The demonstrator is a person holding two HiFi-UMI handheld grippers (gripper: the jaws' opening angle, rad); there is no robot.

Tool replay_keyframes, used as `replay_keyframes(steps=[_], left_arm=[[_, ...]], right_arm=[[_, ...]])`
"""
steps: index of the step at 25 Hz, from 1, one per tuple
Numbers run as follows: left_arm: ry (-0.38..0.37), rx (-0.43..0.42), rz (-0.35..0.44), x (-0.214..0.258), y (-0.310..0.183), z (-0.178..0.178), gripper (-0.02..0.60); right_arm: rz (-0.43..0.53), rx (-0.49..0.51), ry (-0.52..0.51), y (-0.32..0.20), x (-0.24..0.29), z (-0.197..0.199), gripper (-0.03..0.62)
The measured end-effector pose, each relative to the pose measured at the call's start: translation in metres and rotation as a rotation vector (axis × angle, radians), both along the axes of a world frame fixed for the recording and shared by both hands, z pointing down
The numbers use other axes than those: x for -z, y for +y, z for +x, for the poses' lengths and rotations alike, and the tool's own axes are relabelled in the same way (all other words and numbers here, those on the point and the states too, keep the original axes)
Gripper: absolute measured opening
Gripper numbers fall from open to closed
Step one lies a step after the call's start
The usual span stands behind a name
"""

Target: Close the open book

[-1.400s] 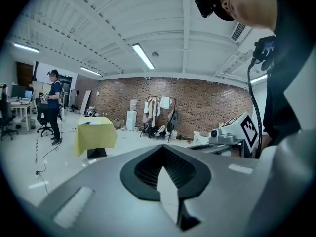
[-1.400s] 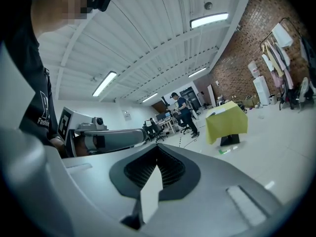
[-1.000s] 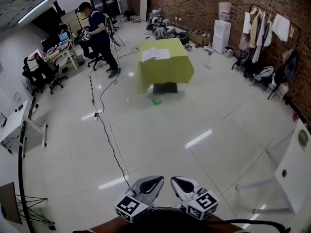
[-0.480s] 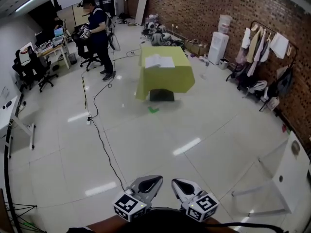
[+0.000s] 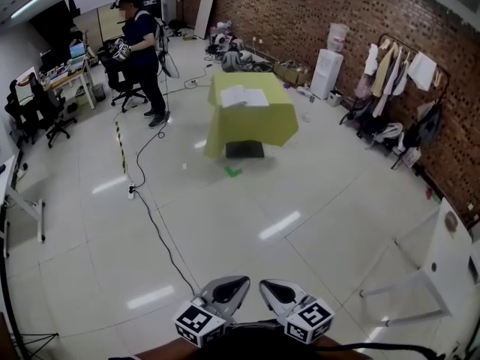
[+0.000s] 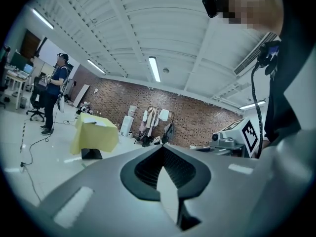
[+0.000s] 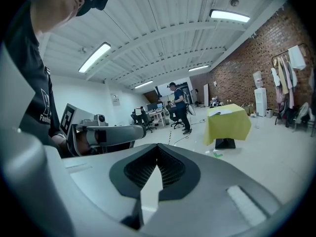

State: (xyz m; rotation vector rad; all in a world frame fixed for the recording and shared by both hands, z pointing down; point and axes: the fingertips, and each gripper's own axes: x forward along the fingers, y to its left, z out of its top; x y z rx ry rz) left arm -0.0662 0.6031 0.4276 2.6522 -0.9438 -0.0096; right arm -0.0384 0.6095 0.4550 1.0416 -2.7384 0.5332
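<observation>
Book [image 5: 244, 97] open on yellow table [image 5: 255, 123] across floor [image 5: 225, 216]; left gripper [image 5: 240, 283], right gripper [image 5: 265, 286] closed, empty.

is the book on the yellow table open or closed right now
Open: the book lies spread flat on the yellow-draped table, two pale pages showing side by side.

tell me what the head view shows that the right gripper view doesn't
Only the head view: the left gripper and right gripper seen from above, side by side, and a white table at the right edge. Only the right gripper view: the white ceiling's strip lights and its own jaws together, empty. Both: the yellow-draped table with the open white book, a standing person in dark clothes, the red brick wall.
</observation>
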Motion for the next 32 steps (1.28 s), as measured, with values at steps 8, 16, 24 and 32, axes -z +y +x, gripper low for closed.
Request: replay_keyframes(steps=[8,16,24,32], left_arm=[[0.041,0.019,-0.018,-0.002,-0.009,-0.024,0.008],[0.032,0.070,-0.026,-0.004,-0.025,-0.032,0.008],[-0.018,0.102,-0.039,-0.010,-0.054,0.009,0.008],[-0.017,0.148,-0.057,-0.008,-0.110,0.093,0.008]], right_arm=[[-0.009,0.026,0.040,-0.006,-0.001,-0.025,0.008],[-0.013,0.058,0.014,-0.024,-0.003,-0.028,0.008],[-0.004,0.102,-0.023,-0.057,-0.005,0.009,0.008],[0.015,0.105,-0.082,-0.113,0.003,0.101,0.008]])
